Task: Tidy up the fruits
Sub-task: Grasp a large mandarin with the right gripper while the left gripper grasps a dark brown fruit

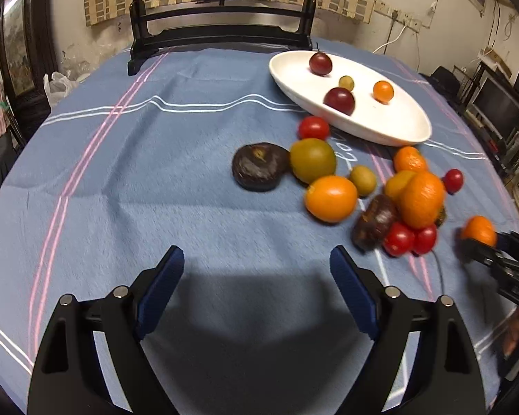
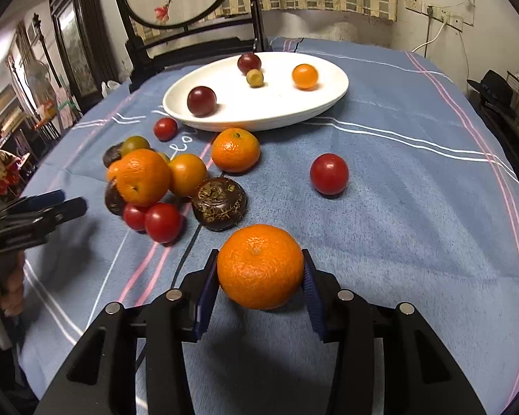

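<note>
On the blue-clothed worktop (image 2: 398, 207) four small fruits sit in the white dish (image 2: 259, 121), the pile (image 2: 155, 180) waits, right gripper (image 2: 259, 269) fingers clamp a mandarin (image 2: 259, 266), left gripper (image 1: 256, 269) gapes empty.

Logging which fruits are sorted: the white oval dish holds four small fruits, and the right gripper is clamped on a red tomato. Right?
Not quite. The white oval dish does hold four small fruits, but the right gripper is clamped on a mandarin orange, not a tomato; the right wrist view shows it.
</note>
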### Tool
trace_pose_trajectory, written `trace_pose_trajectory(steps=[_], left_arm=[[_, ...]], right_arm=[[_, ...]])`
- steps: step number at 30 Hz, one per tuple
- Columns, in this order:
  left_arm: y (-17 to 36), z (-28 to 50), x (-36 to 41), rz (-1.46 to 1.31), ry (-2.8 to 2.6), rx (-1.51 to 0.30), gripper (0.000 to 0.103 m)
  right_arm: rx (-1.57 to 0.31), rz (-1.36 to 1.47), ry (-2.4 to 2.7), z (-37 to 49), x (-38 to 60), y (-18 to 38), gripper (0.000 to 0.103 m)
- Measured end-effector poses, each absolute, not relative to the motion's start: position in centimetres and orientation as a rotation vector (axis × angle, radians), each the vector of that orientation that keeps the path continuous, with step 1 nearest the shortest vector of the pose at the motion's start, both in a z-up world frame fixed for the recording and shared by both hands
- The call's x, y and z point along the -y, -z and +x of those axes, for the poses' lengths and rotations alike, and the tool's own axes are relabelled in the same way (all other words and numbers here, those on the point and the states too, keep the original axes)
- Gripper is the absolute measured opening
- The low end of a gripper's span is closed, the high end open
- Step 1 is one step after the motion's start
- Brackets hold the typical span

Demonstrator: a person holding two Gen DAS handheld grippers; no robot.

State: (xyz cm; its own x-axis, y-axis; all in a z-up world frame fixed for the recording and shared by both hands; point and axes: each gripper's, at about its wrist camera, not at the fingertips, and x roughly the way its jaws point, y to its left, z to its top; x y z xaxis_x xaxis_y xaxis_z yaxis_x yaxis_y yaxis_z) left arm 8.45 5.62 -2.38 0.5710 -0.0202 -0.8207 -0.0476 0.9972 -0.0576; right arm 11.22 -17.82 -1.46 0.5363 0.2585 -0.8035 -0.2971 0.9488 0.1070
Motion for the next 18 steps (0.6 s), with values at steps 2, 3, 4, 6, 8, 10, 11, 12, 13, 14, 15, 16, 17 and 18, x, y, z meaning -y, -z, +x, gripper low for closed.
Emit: trace_pose_trajectory(steps=[2, 3, 4, 6, 8, 10, 11, 12, 13, 14, 15, 16, 17, 18], left_arm=[[2.6, 9.3, -5.9, -0.067, -0.026, -0.97, 0.081], [2.7, 9.7, -6.0, -0.063, -0.03, -0.976, 0.08], [2.9, 10.3, -6.2, -0.059, -0.034, -0.987, 0.077], [3.3, 11.2, -6.3, -0.054, -0.032, -0.999, 0.074], [3.6, 12.2, -6.3, -0.04, -0.036, -1.011, 0.073], [3.6, 13.0, -6.2, -0.022, -0.038, -1.007, 0.073], [3.6, 13.4, -6.1, -0.011, -0.037, -1.006, 0.073], [3.7, 13.8, -5.9, -0.004, -0.033, -1.007, 0.073], [3.8, 14.2, -5.8, 0.0, -0.028, -1.008, 0.071], [3.8, 14.6, -5.8, 0.0, -0.028, -1.003, 0.069], [3.8, 15.1, -5.8, 0.002, -0.029, -0.998, 0.068], [3.8, 15.4, -5.8, 0.001, -0.026, -0.994, 0.066], [3.8, 15.7, -5.7, 0.002, -0.02, -0.988, 0.059], [3.8, 15.9, -5.6, 0.007, -0.007, -0.98, 0.053]], right_arm=[[-0.943, -0.027, -0.336, 10.8, 18.2, 1.3, 0.046], [-0.942, -0.021, -0.338, 10.6, 18.4, 1.2, 0.046], [-0.942, -0.018, -0.341, 10.5, 18.5, 1.2, 0.046], [-0.94, -0.006, -0.345, 10.3, 18.7, 1.2, 0.046], [-0.936, 0.001, -0.351, 10.1, 18.7, 1.0, 0.045], [-0.933, 0.008, -0.355, 9.9, 18.7, 1.0, 0.046], [-0.932, 0.01, -0.359, 9.9, 18.7, 1.0, 0.046], [-0.933, 0.012, -0.363, 9.9, 18.6, 1.0, 0.045], [-0.934, 0.013, -0.367, 9.9, 18.5, 1.0, 0.045], [-0.935, 0.012, -0.37, 9.9, 18.5, 1.1, 0.045], [-0.937, 0.011, -0.372, 9.9, 18.4, 1.1, 0.046], [-0.938, 0.011, -0.372, 10.0, 18.4, 1.2, 0.046], [-0.941, 0.012, -0.371, 10.1, 18.3, 1.2, 0.046], [-0.942, 0.012, -0.37, 10.2, 18.3, 1.2, 0.046]])
